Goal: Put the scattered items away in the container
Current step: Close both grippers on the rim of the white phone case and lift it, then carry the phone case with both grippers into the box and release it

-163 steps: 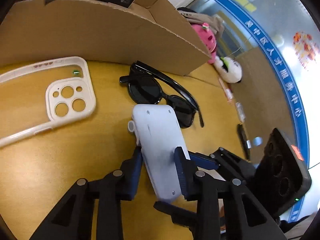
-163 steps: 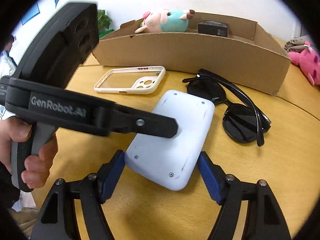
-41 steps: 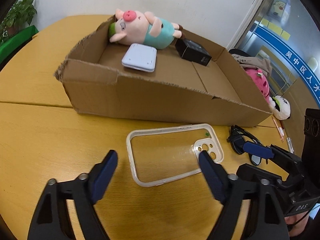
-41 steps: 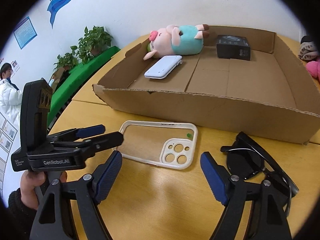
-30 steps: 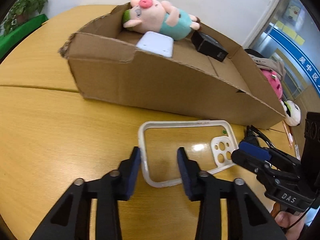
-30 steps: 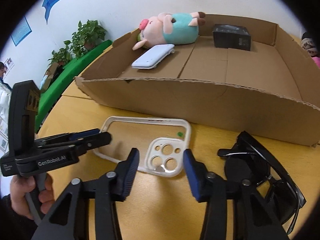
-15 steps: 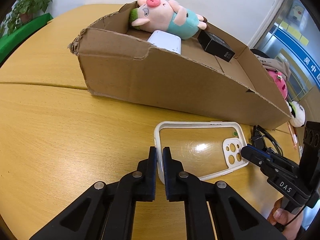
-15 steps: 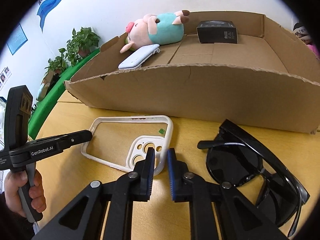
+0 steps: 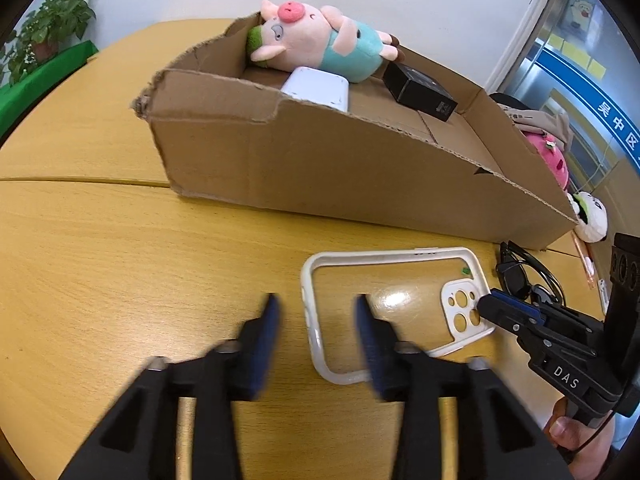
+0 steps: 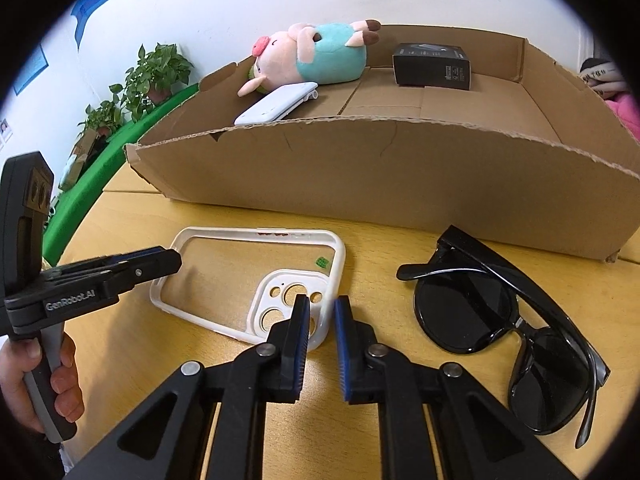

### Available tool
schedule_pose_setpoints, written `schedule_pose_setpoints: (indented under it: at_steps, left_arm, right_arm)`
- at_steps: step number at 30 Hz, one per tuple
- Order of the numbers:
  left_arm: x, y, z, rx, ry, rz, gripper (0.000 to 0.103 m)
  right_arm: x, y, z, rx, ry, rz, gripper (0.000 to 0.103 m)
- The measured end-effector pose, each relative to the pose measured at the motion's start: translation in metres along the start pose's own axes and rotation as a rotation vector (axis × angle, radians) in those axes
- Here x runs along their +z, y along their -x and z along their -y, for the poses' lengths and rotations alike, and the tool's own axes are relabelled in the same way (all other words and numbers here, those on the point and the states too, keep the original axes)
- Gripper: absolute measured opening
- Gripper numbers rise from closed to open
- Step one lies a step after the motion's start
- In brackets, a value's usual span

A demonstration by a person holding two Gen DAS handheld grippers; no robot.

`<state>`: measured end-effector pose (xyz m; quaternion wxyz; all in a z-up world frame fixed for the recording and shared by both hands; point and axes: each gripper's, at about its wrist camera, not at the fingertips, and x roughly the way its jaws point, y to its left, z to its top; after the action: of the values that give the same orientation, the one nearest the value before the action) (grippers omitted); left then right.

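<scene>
A white phone case (image 9: 394, 304) (image 10: 256, 280) lies flat on the wooden table in front of the cardboard box (image 9: 320, 160) (image 10: 384, 172). My left gripper (image 9: 316, 320) is open and straddles the case's near short edge. My right gripper (image 10: 322, 320) has its jaws narrowly apart around the case's camera-end rim; it also shows in the left wrist view (image 9: 504, 310). Black sunglasses (image 10: 508, 328) (image 9: 524, 276) lie to the right of the case. The box holds a pink pig plush (image 9: 316, 46) (image 10: 316, 56), a white power bank (image 9: 316, 88) (image 10: 276, 104) and a black box (image 9: 420, 86) (image 10: 432, 66).
More plush toys (image 9: 552, 152) lie beyond the box's right end. Potted plants (image 10: 148, 76) and a green ledge stand past the table's left edge. Small pens and a marker (image 9: 586, 260) lie at the far right.
My left gripper, shut on the case's edge half a second ago, has opened. My right gripper has stayed nearly closed at the camera end. Earlier the power bank went into the box.
</scene>
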<state>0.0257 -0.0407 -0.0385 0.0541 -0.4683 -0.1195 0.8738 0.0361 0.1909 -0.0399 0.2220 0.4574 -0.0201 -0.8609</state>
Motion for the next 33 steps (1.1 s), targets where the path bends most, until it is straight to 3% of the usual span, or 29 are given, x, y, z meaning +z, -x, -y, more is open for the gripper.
schedule_pose_setpoints:
  at_steps: [4, 5, 8, 11, 14, 24, 33]
  left_arm:
    - [-0.003, 0.001, 0.001, 0.012, -0.014, 0.009, 0.062]
    - [-0.004, 0.001, 0.002, 0.014, -0.02, 0.008, 0.057]
    - [-0.005, -0.002, 0.004, -0.019, -0.006, -0.014, 0.015]
    - [-0.006, -0.003, 0.003, -0.036, -0.004, -0.024, 0.007]
    - [-0.004, 0.003, 0.008, -0.038, -0.011, -0.019, 0.007]
    - [0.038, 0.073, 0.07, -0.039, -0.091, 0.173, 0.006]
    - [0.075, 0.076, 0.13, -0.093, -0.221, 0.212, 0.006]
  right_arm:
    - [-0.001, 0.001, 0.001, -0.003, -0.001, 0.003, 0.012]
    - [-0.002, 0.001, 0.001, -0.003, -0.002, 0.005, 0.012]
    - [-0.003, 0.002, 0.002, 0.003, -0.003, 0.011, 0.014]
    - [-0.004, 0.005, 0.01, 0.018, -0.041, 0.022, 0.013]
    - [-0.003, 0.014, 0.014, 0.041, -0.064, 0.06, 0.013]
    - [0.013, 0.081, 0.027, 0.085, -0.08, 0.245, 0.013]
    - [0.02, 0.123, 0.062, 0.024, -0.141, 0.351, 0.014]
